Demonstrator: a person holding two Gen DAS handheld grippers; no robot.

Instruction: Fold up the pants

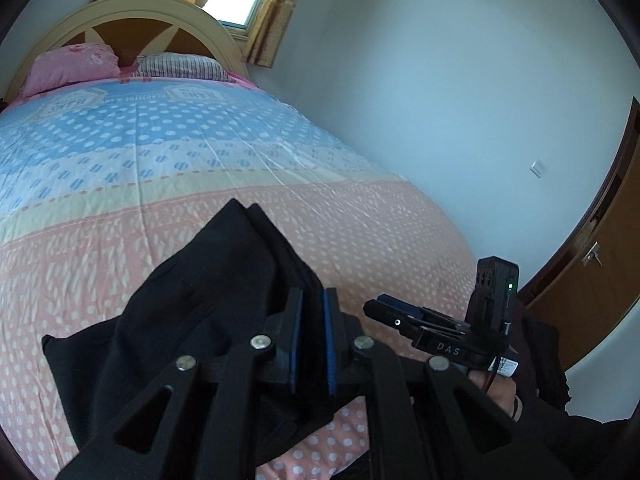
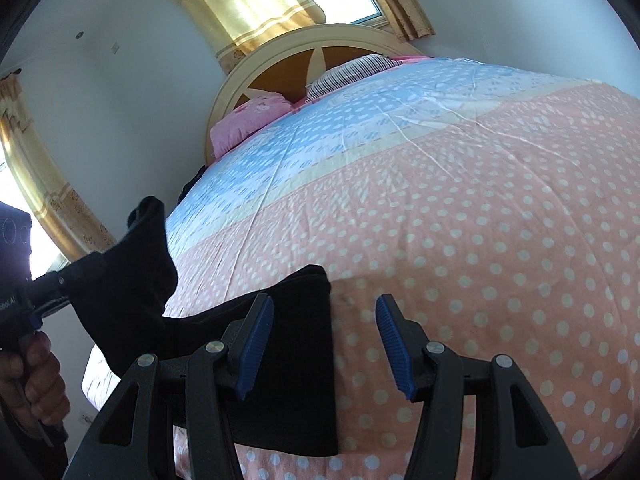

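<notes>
Black pants (image 1: 208,296) lie bunched near the foot of the bed. In the left wrist view my left gripper (image 1: 312,340) is shut on a raised fold of the pants, with the cloth draped over its left finger. My right gripper (image 1: 400,316) shows to its right, above the bedspread. In the right wrist view my right gripper (image 2: 326,344) is open, its left blue pad over the edge of a flat part of the pants (image 2: 296,360). My left gripper (image 2: 52,292) at the far left holds a lifted part of the pants (image 2: 128,280).
The bed has a pink, cream and blue polka-dot spread (image 1: 248,152) with two pillows (image 1: 72,64) at a curved headboard (image 2: 280,60). A white wall and a wooden door (image 1: 600,280) stand to the right. Yellow curtains (image 2: 248,4) hang at the window.
</notes>
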